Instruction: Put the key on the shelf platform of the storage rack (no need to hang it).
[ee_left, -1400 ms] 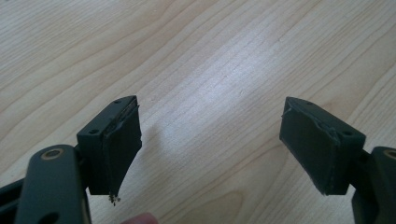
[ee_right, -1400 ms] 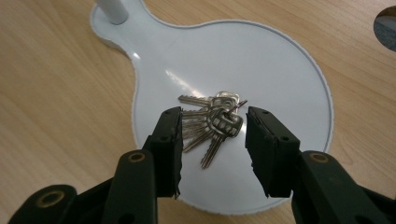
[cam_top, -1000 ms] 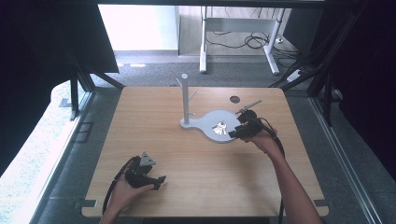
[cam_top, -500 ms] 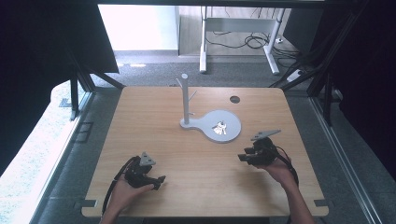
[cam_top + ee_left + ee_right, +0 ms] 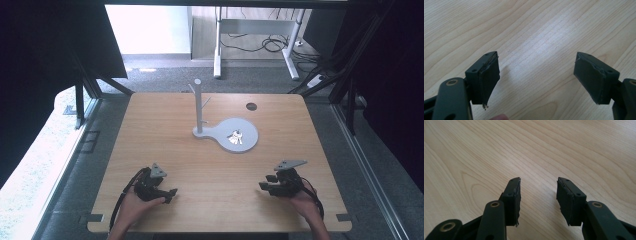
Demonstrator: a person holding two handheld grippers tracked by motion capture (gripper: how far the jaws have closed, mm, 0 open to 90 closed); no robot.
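Right claw (image 5: pixel 264 187) sits low at the near right of the desk (image 5: pixel 200 165), jaws parted with nothing but bare wood grain between them, and the left claw (image 5: pixel 170 194) mirrors it at the near left, spread even wider and just as empty. Out beyond them, well apart from both, the bunch of keys (image 5: pixel 235 137) lies on the round grey dish of the stand (image 5: pixel 245 126), just right of its upright post (image 5: pixel 198 107) with little pegs. Farther still, a dark round hole (image 5: pixel 251 106) marks the desk near the back edge.
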